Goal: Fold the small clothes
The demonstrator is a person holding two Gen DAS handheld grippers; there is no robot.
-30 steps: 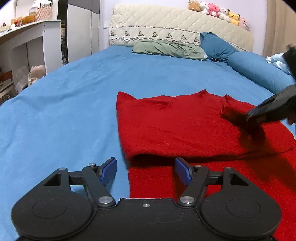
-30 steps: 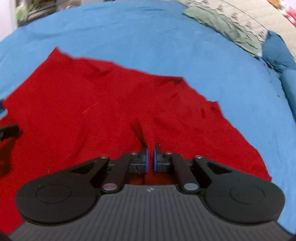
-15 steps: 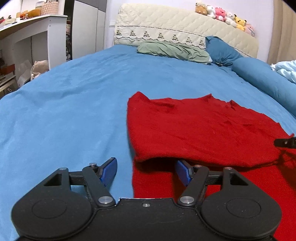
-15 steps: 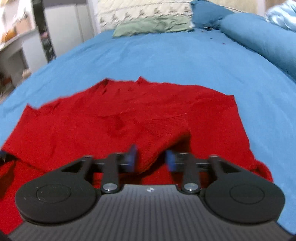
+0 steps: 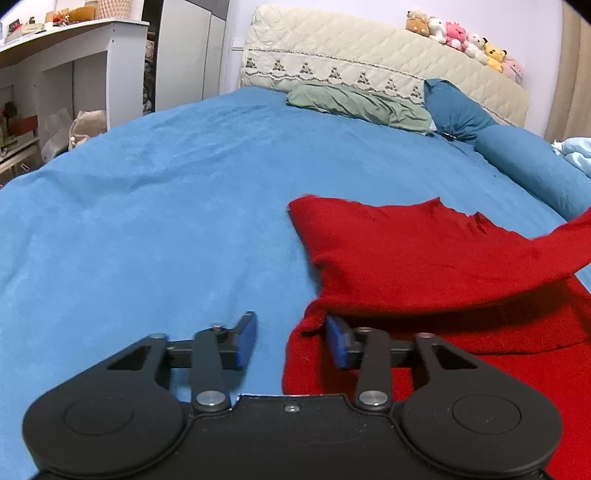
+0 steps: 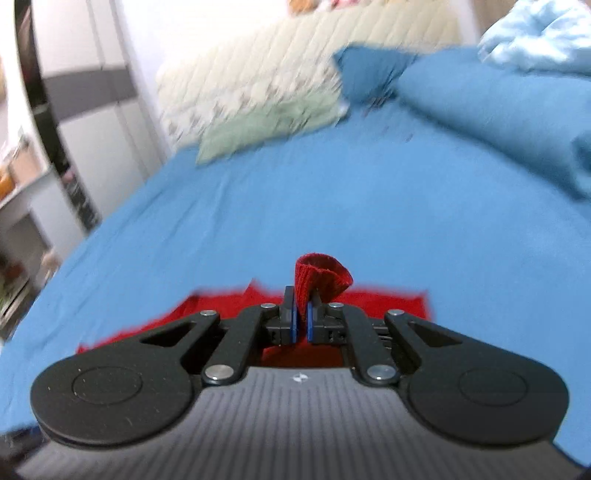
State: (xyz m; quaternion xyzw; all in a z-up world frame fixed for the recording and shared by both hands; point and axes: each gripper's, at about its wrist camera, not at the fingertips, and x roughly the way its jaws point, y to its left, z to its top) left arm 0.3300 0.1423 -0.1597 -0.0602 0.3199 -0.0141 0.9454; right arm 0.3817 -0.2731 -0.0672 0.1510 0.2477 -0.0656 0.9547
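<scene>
A red knitted garment (image 5: 424, 258) lay on the blue bedspread (image 5: 166, 206), towards the right side of the bed in the left wrist view, with its upper layer folded over the lower one and the fold edge facing the camera. The far right corner of that upper layer rose off the bed and ran out of the picture at the right edge.

The left gripper (image 5: 291, 341) sat low at the near left corner of the garment, its jaws having just been closing to a middling gap. Its right pad (image 5: 338, 347) lay against the garment's edge under the overhanging fold, and its left pad (image 5: 245, 343) stood over bare bedspread; the cloth was not pinched between them.

The right gripper (image 6: 301, 319) was clamped tight on a bunched bit of the red garment (image 6: 321, 278), which stuck up above the pads in a small curled loop. The rest of the garment spread out flat below and behind that gripper. The right wrist view was blurred.

At the head of the bed lay a green pillow (image 5: 358, 105), a blue bolster (image 5: 528, 166) and a quilted cream headboard (image 5: 369, 55) with a row of plush toys (image 5: 465, 35) on top. A white shelf unit (image 5: 74, 66) stood to the left of the bed
</scene>
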